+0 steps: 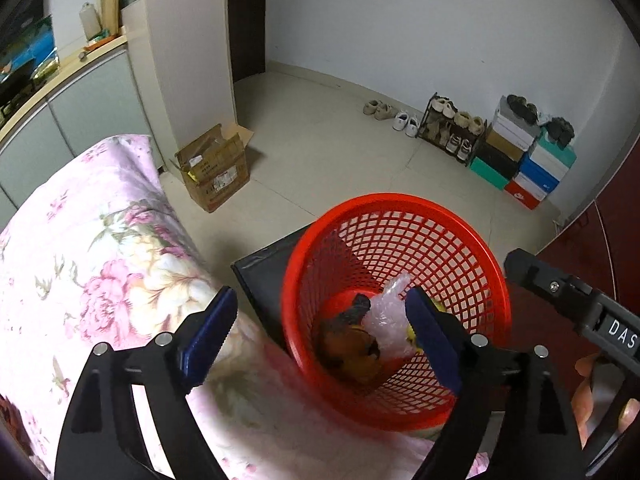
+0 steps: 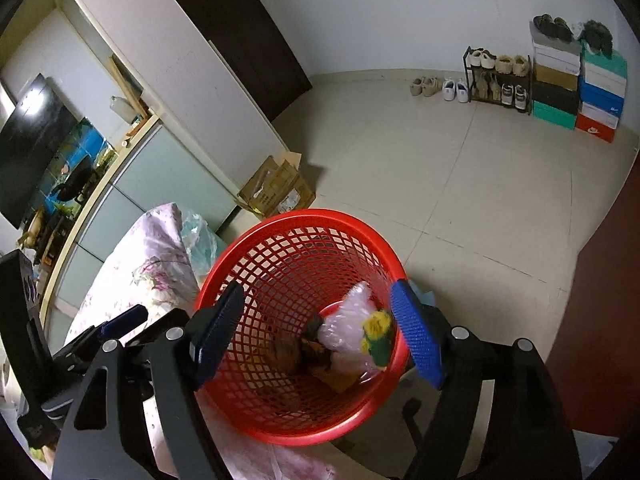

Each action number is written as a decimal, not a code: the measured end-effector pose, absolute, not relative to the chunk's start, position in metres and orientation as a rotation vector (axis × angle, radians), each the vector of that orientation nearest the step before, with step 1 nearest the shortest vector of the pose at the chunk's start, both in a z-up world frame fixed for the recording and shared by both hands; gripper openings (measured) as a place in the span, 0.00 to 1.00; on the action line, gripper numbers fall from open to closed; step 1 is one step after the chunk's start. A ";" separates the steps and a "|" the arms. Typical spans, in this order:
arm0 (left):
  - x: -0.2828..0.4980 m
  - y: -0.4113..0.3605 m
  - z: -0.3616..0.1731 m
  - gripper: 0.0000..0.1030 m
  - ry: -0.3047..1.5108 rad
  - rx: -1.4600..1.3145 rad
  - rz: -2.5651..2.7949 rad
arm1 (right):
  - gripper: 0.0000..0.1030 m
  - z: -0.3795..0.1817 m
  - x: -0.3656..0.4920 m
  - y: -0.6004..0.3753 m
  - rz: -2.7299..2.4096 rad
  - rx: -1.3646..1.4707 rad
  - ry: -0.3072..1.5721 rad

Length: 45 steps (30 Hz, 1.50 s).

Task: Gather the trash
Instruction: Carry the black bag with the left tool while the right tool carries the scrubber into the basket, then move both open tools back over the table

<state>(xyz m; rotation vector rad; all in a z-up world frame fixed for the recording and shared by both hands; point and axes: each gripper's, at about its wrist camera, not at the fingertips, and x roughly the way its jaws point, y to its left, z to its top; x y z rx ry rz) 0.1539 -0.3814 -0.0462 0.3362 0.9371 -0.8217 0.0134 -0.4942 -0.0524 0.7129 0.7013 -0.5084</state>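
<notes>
Your left gripper and right gripper both spread wide and empty above the red mesh basket, bubble wrap, yellow-green scrap and brown trash lying at its bottom, floral bedding beside it.

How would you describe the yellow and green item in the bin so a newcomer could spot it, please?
Find the red mesh basket beside the floral bedding. At its bottom, against the clear plastic wrap, lies the yellow and green item. It is the only bright piece; its neighbours are brown and black.
</notes>
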 end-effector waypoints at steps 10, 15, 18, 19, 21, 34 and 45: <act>0.154 -0.315 -0.009 0.81 0.872 0.263 -0.742 | 0.71 -0.027 0.014 -0.461 -0.455 0.617 0.659; 0.147 -0.276 0.004 0.82 0.839 0.231 -0.694 | 0.71 -0.012 0.025 -0.428 -0.404 0.513 0.644; 0.143 -0.250 0.009 0.82 0.830 0.199 -0.665 | 0.71 -0.008 0.033 -0.408 -0.358 0.469 0.650; 0.141 -0.241 0.010 0.82 0.829 0.189 -0.656 | 0.71 -0.007 0.035 -0.401 -0.342 0.458 0.655; 0.139 -0.217 0.013 0.82 0.828 0.161 -0.626 | 0.71 -0.006 0.042 -0.385 -0.296 0.439 0.667; 0.143 -0.042 0.028 0.82 0.815 0.018 -0.341 | 0.71 0.005 0.079 -0.285 -0.050 0.331 0.717; 0.138 0.060 0.024 0.82 0.854 -0.105 -0.187 | 0.71 0.006 0.092 -0.244 0.017 0.296 0.739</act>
